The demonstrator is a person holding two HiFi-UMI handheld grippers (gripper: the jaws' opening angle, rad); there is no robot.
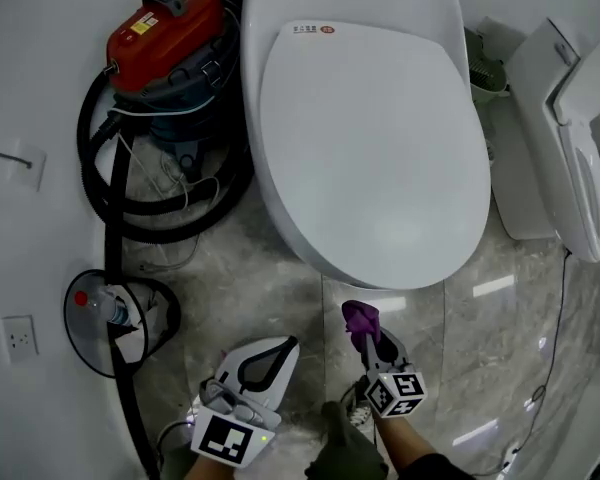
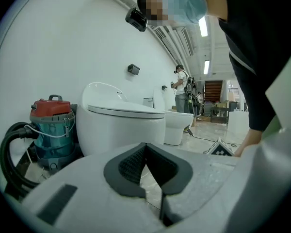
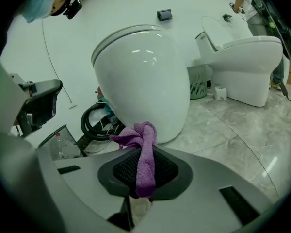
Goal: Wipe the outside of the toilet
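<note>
The right gripper (image 3: 143, 152) is clenched on one purple terry cloth (image 3: 137, 136), a strip pinched between its ribbed black pads with a bunched end standing above the tips. The left gripper (image 2: 145, 148) has its tips pressed together with nothing between them. In the head view the right gripper (image 1: 372, 340) and the cloth (image 1: 360, 316) sit just short of the front of the large egg-shaped glossy white toilet with its lid down (image 1: 370, 148), with the left gripper (image 1: 285, 353) beside them and lower. There are two toilets: the second, a smaller white one with its lid raised (image 1: 570, 138), stands to the right, with one green slotted plastic basket (image 1: 485, 73) between them. On the left stands one red-topped teal canister vacuum (image 1: 170, 38) with a coiled black hose (image 1: 100, 168), and nearer, one black wire-mesh bin (image 1: 120, 313). The floor is polished grey marble tile (image 1: 500, 318). Only the right gripper view shows a white paper roll (image 3: 220, 93) on the floor by the second toilet; only the left gripper view shows a distant standing person (image 2: 182, 89).
</note>
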